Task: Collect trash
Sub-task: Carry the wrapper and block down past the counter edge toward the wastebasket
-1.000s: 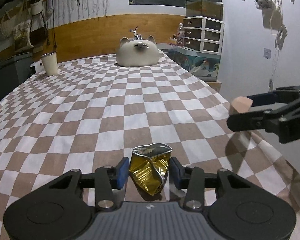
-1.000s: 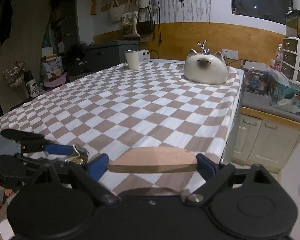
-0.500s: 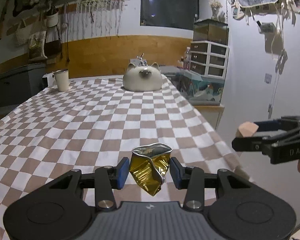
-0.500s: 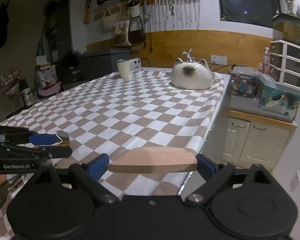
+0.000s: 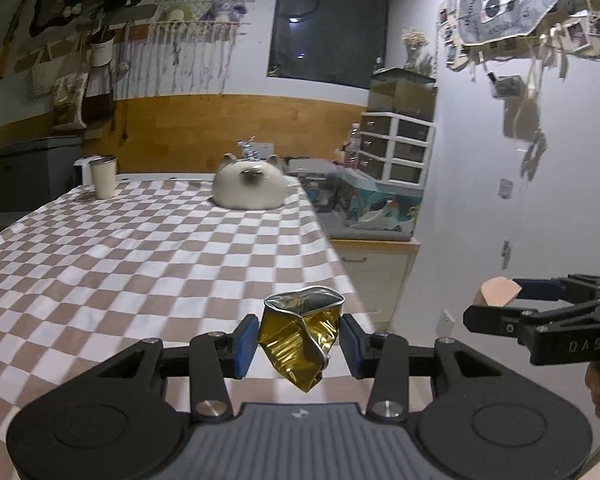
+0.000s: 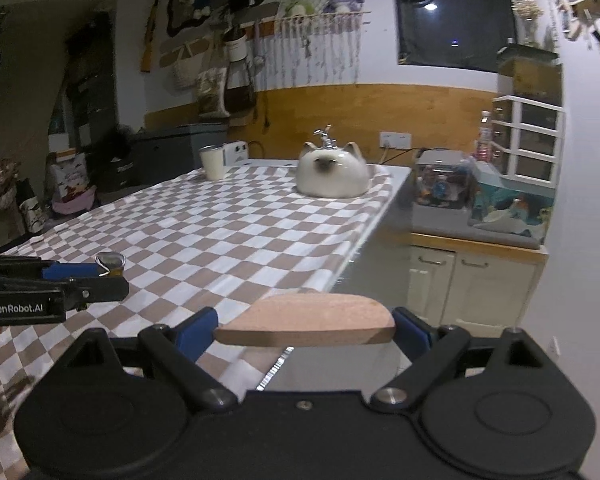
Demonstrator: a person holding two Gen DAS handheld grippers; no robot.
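Beyond the table's (image 5: 148, 248) right edge, my right gripper (image 6: 305, 326) clamps a flat wooden piece (image 6: 305, 325) crosswise, long axis level. My left gripper (image 5: 298, 338), beside it near that edge, pinches a crushed can (image 5: 302, 338). I see no bin, probably below view.
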